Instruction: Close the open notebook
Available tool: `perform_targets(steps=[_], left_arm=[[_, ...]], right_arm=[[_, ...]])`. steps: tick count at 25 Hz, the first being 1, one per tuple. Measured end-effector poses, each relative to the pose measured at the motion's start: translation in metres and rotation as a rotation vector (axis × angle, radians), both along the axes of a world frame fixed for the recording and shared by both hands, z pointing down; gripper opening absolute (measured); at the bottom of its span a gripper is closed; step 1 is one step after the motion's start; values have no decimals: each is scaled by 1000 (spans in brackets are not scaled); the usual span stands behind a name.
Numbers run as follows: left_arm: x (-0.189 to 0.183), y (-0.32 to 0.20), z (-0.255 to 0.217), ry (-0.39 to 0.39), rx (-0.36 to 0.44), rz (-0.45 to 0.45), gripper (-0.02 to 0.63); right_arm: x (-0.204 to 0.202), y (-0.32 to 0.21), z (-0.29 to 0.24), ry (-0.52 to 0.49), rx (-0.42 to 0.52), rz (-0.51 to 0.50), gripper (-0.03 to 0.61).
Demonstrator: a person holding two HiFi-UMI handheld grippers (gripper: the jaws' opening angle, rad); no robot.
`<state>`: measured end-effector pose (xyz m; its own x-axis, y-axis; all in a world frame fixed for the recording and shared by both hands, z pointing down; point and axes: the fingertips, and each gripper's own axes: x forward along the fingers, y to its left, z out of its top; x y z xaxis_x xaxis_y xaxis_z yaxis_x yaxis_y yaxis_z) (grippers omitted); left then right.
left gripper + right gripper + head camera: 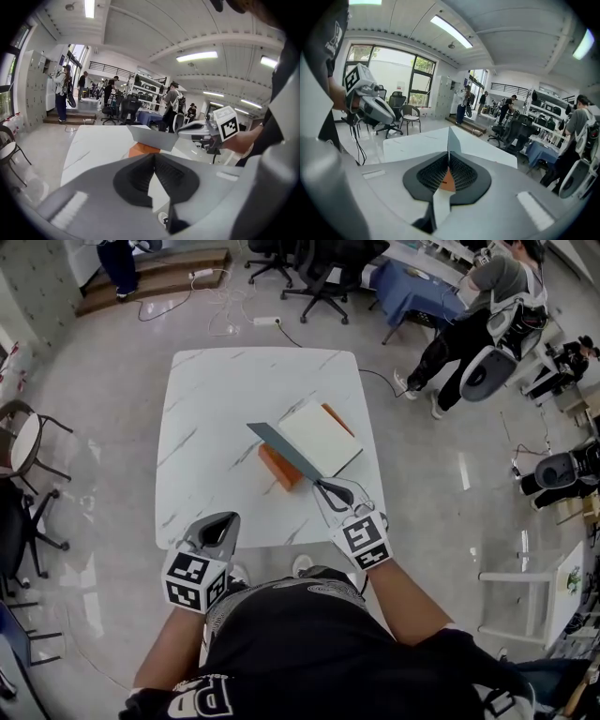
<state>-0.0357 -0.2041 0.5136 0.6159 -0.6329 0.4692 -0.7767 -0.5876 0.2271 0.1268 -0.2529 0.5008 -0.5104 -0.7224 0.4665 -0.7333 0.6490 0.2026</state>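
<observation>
**A:** What is the head view giving us?

**B:** The notebook [319, 437] is lying open, right of centre on the white table [216, 399], with its white page facing up. The grey cover [286, 448] is standing tilted above the orange back. The right claw [324, 487] is reaching in from the lower right and meeting the cover's near corner. The left claw [217, 523] is hovering over the table's near edge, apart from the notebook.

**A:** And the left gripper view?

**B:** It is showing what the head view is not: that claw's jaws are lying together with nothing between them. Beyond them, the lifted cover is rising on the right.

**A:** The right gripper view?

**B:** Here the cover is running edge-on straight into the jaws, which are pinching it, almost fully together. Orange is showing just behind them.

**A:** Any room to move?

**B:** Bare marble is stretching left of the notebook. The table's right edge is sitting near the page, and office chairs [319, 277] are standing well beyond the far edge.
</observation>
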Motion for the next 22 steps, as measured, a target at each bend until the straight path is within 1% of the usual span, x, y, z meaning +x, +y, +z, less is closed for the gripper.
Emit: perform_targets(steps=[6,12,17,22], left_arm=[[10,-1,2,-12,-11,-26,58],[27,-5,-3,-14,-2,-31,58],[40,-5,-2,-21,-6,-39,58],[43,-7,-3,-24,2,-60,58]], right_arm=[[27,-17,-12,-113,-19,43,12],[53,-36,-20,-237,-53,86,13],[73,-49,-20,-275,-59,102,12],[87,-60,-17,-314,-80,118,13]])
